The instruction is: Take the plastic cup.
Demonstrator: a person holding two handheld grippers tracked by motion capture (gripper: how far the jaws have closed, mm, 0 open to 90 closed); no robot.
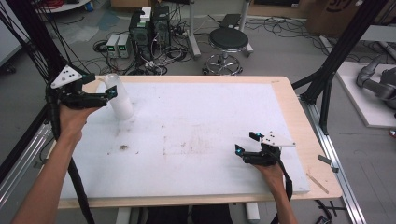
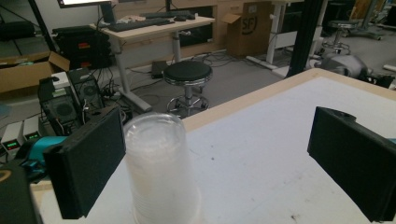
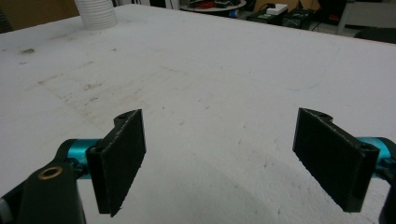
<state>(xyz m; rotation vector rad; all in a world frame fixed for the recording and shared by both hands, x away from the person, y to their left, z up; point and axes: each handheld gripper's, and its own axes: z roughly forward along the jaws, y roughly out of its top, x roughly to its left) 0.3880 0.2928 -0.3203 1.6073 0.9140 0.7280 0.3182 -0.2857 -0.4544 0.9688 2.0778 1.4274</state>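
Observation:
A stack of translucent plastic cups (image 1: pixel 120 100) stands upside down near the far left corner of the white table top (image 1: pixel 196 121). My left gripper (image 1: pixel 108 92) is held just left of the stack, open. In the left gripper view the cup stack (image 2: pixel 159 168) sits between the two black jaws, close against the left pad (image 2: pixel 88 163) and well clear of the right one. My right gripper (image 1: pixel 246 143) rests low over the near right part of the table, open, with bare table between its jaws. In the right gripper view, that gripper (image 3: pixel 219 158) faces the distant cup stack (image 3: pixel 95 13).
Smudges mark the middle of the white top (image 1: pixel 163 147). Beyond the far edge stand a black stool (image 1: pixel 228 42) and computer towers (image 1: pixel 149 28) among cables. Black frame posts (image 1: pixel 327 70) rise at the right, and a grey robot arm (image 1: pixel 378 81) lies on a side table.

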